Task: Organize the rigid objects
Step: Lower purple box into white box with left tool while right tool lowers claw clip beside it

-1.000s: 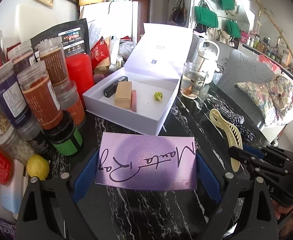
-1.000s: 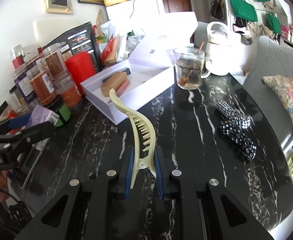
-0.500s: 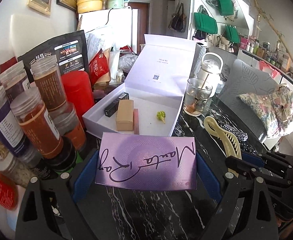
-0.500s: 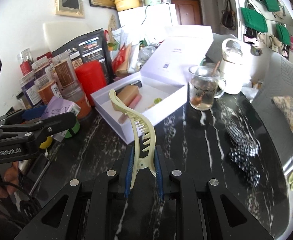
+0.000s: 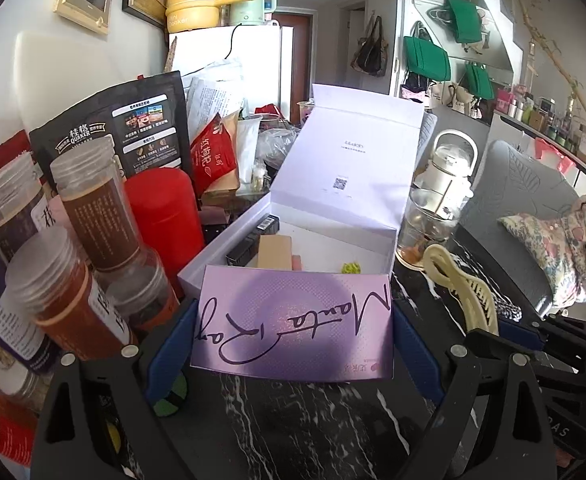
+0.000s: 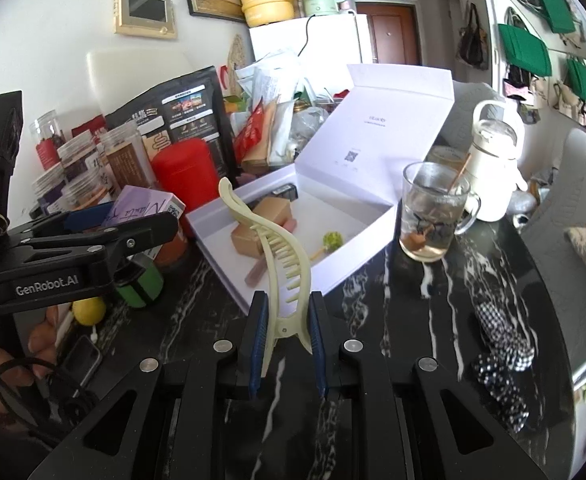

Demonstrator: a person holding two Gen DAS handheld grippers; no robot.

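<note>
Left tool [image 5: 293, 344]: I gripped the purple box [image 5: 293, 328].
Right tool [image 6: 287, 340]: I clamped the hair claw [image 6: 271, 256].
Done: white box [image 6: 369, 256] at twelve o'clock apparently held four items.
Left: both pieces unplaced.

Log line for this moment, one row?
left gripper: shut on purple box | right gripper: shut on hair clip | white box: open, ahead | neither item in yet

We see jars [image 5: 73, 280] crowding the table's left edge and a glass [image 6: 433, 216] by the box's [image 6: 357, 256] right corner; bare marble [image 6: 413, 320] between.
</note>
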